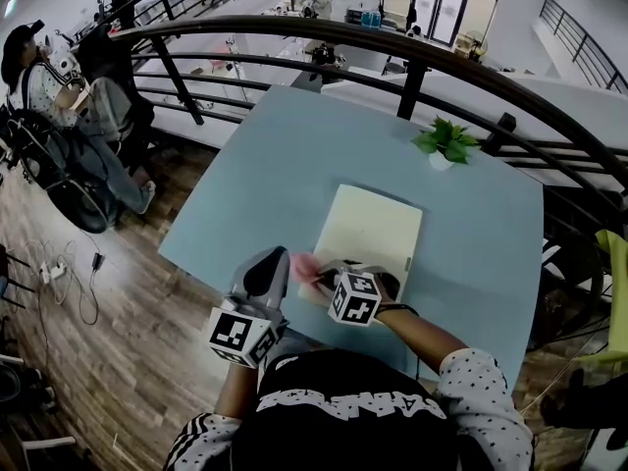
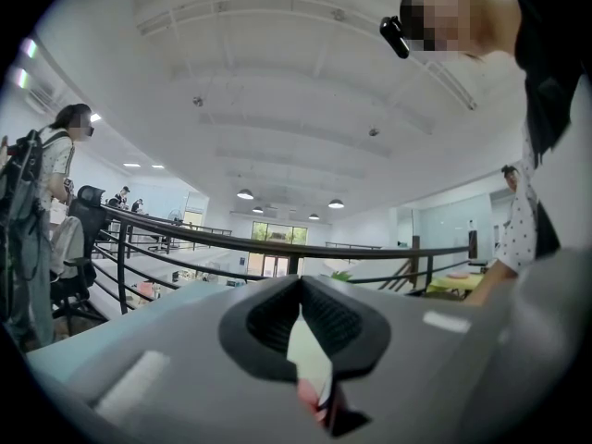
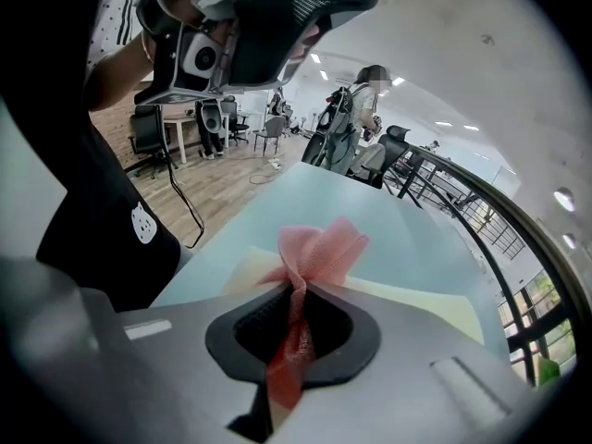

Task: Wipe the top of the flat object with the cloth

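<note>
A cream flat board (image 1: 373, 229) lies on the light blue table (image 1: 294, 165). A pink cloth (image 1: 304, 268) rests at the board's near left corner, and my right gripper (image 1: 322, 281) is shut on it. In the right gripper view the cloth (image 3: 319, 248) bunches up out of the jaws of the right gripper (image 3: 298, 294), over the board (image 3: 435, 308). My left gripper (image 1: 270, 268) hovers just left of the cloth, shut and holding nothing. In the left gripper view the left gripper (image 2: 300, 294) has its pads meeting, with the board (image 2: 310, 354) showing below them.
A small potted plant (image 1: 446, 143) stands at the table's far right. A curved black railing (image 1: 392, 42) runs behind the table. A person with a backpack (image 1: 49, 86) stands on the wood floor at the far left. A yellow chair (image 1: 616, 292) is at the right.
</note>
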The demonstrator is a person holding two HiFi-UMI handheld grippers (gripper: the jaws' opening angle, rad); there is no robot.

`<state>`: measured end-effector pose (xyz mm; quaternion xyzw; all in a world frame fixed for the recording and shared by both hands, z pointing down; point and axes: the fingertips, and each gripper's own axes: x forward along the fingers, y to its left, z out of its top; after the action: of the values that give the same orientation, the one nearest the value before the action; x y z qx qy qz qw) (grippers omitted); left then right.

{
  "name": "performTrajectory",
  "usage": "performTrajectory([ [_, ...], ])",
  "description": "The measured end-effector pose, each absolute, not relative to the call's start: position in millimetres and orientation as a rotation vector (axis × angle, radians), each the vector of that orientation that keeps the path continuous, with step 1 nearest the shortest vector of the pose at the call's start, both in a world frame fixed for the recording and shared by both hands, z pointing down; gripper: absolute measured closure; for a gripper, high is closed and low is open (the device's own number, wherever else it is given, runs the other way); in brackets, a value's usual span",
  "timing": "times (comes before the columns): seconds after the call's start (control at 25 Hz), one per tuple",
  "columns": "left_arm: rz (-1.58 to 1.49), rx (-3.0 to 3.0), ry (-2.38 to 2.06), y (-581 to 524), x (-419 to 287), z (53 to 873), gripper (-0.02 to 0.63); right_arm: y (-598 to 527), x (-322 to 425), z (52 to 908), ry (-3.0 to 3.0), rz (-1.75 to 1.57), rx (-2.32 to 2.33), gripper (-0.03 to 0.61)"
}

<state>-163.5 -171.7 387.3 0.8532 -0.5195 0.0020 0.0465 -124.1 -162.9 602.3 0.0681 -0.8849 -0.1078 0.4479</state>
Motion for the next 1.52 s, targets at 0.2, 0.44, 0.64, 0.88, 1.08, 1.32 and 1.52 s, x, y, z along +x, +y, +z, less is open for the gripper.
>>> performTrajectory([
  [0.2, 0.001, 2.601, -1.597, -170.0, -163.7, 386.4, 0.614, -148.8, -130.0, 601.9, -2.211, -0.280, 0.132, 0.561],
  [0.44, 0.004, 2.597, -1.618, -167.6, -165.1, 388.0, 0.614, -138.4, -133.8, 603.3, -2.215, -0.296, 0.082, 0.561],
  [0.64, 0.005, 2.584, -1.627, -164.5, -165.8, 390.5, 0.614, -127.5, -138.2, 604.6, -2.228, -0.296, 0.038, 0.561],
  [0.88, 0.003, 2.575, -1.641, -162.1, -169.7, 387.3, 0.614, -141.7, -136.8, 589.0, -2.340, -0.264, 0.071, 0.558],
  [1.08, 0.009, 2.564, -1.662, -160.5, -176.8, 389.3, 0.614, -205.7, -107.3, 570.4, -2.385, -0.249, 0.342, 0.558],
  [1.32, 0.015, 2.542, -1.690, -161.7, -187.5, 388.3, 0.614, -292.8, -51.9, 555.8, -2.315, -0.220, 0.657, 0.558],
  [1.52, 0.016, 2.522, -1.727, -161.6, -199.9, 387.1, 0.614, -344.4, -17.0, 555.8, -2.221, -0.210, 0.811, 0.558],
])
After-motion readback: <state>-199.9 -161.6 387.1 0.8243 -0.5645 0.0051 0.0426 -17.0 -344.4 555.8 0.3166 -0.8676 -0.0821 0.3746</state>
